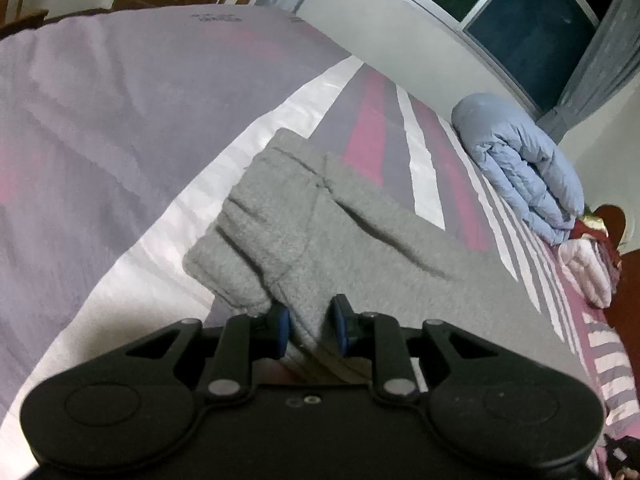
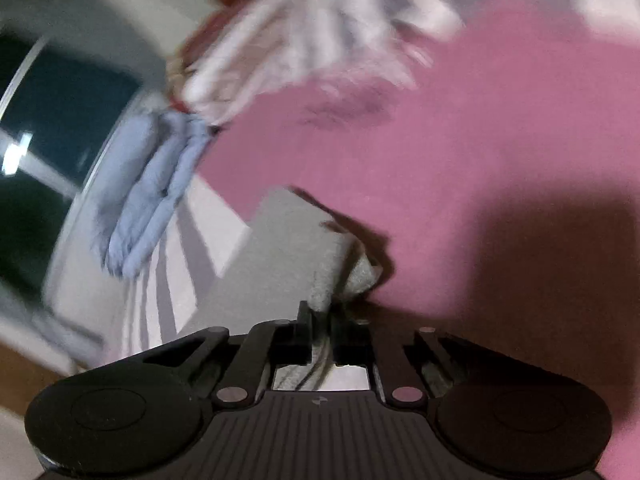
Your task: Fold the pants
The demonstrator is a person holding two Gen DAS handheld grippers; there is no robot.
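Grey pants (image 1: 360,248) stretch lengthwise away from the left gripper (image 1: 310,330), its jaws pinched on the near edge. Right gripper (image 2: 320,332) is clamped on a bunched corner too.

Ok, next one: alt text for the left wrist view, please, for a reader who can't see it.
The left gripper pinches a fold of grey fleece pants lying on a bed with a purple, pink and white striped cover. A folded light-blue puffy quilt sits at the bed's far right edge, below a dark window.

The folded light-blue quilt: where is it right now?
In the left wrist view the light-blue quilt lies at the right on the striped bed cover, below the window, beyond the grey pants.
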